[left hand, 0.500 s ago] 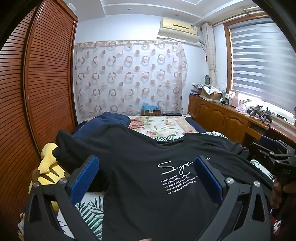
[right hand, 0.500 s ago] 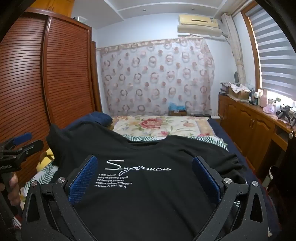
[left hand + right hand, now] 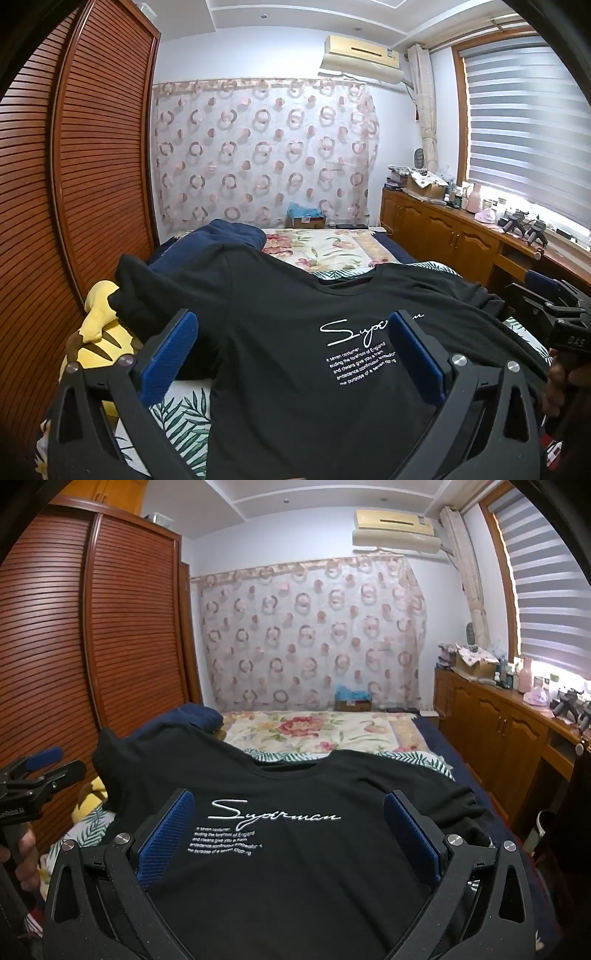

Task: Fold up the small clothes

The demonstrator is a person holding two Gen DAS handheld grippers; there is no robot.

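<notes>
While both grippers hover, I see the black T-shirt (image 3: 295, 849) flat on the bed (image 3: 332, 731), centre-bottom of both frames, collar up-frame | left gripper (image 3: 291, 354) fingers spread, empty | right gripper (image 3: 288, 834) fingers spread, empty | hem nearest; neither nearer.

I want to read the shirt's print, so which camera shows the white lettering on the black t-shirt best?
The right wrist view: the white lettering on the black t-shirt lies whole between the open right gripper's fingers. In the left wrist view, the left gripper's blue pad covers the end of the lettering.
</notes>
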